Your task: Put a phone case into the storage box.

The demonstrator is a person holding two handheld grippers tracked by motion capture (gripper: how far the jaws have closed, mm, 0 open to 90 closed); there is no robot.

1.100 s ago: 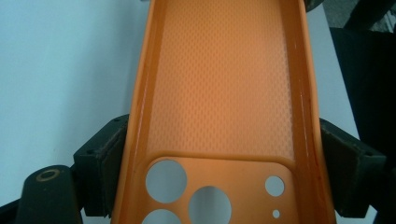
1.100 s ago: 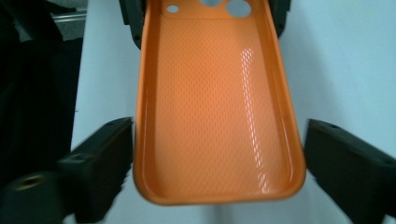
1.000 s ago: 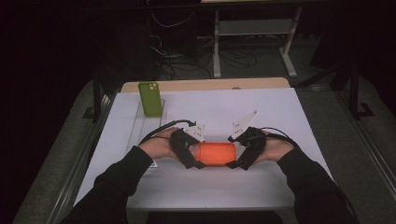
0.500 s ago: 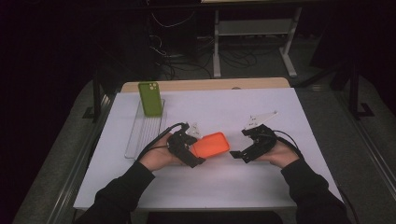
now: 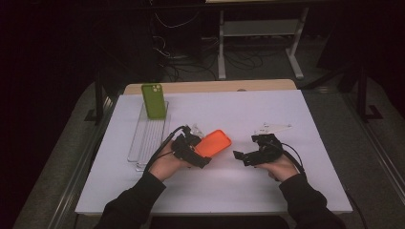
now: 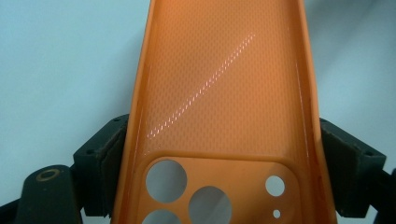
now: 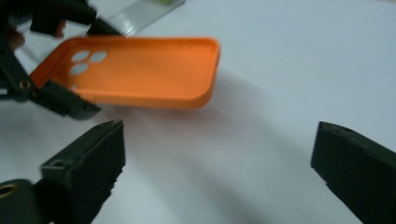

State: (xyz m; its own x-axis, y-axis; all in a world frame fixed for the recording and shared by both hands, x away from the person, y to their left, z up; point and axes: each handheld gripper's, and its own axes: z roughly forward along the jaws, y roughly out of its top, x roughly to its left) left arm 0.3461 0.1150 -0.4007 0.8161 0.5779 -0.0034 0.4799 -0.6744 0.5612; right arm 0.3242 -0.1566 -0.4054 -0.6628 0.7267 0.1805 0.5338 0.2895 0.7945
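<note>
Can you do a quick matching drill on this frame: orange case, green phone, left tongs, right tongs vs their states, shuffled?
Column A:
1. orange case
2. green phone
3. left tongs
4. right tongs

Column B:
a. open, holding nothing
b. upright at the far end of the clear rack
c. shut on the camera-hole end
d. held above the table

Pairs: 1-d, 2-b, 3-c, 4-a

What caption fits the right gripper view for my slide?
Open right tongs face an orange case held at its camera-hole end by the left tongs over the white table.
</note>
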